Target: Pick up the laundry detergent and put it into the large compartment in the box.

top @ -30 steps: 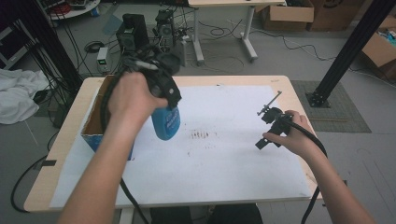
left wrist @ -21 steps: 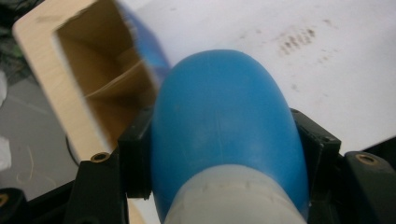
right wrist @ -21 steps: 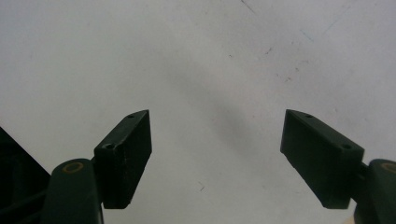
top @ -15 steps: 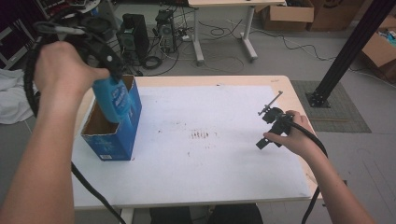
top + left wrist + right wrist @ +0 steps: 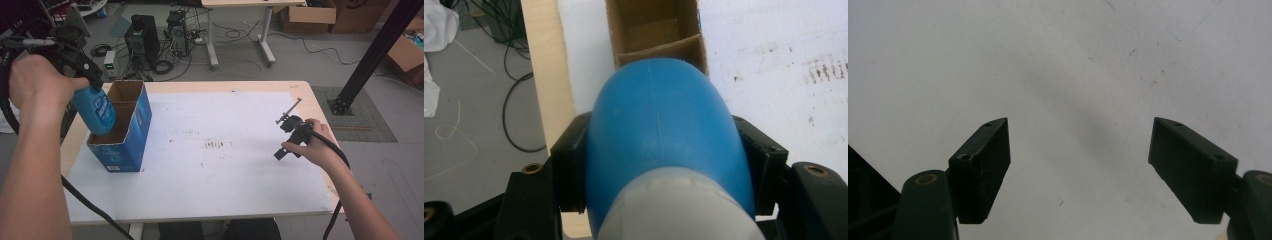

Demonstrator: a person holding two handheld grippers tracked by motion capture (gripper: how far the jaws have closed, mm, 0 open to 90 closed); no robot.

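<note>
My left gripper (image 5: 82, 80) is shut on a blue bottle (image 5: 96, 111) with a white label and holds it bottom down over the open top of a blue cardboard box (image 5: 125, 145) at the table's left. From the left gripper view the blue bottle (image 5: 664, 135) sits clamped between both black jaws, with the box's divided brown inside (image 5: 656, 35) just beyond it. My right gripper (image 5: 281, 154) rests low over the white table at the right, held in a hand. Its jaws stand wide apart above bare white surface, my right gripper (image 5: 1080, 150) holding nothing.
The white sheet (image 5: 225, 175) covers a wooden table (image 5: 315, 100) and has dark smudges (image 5: 215, 145) near its middle. Computer towers, cables and desk legs stand on the floor beyond the far edge. A black post foot (image 5: 345, 105) stands on the floor to the right.
My left gripper has carried the blue bottle from the table's middle out to the left and lowered it toward the box's opening. The right gripper has stayed in place.
</note>
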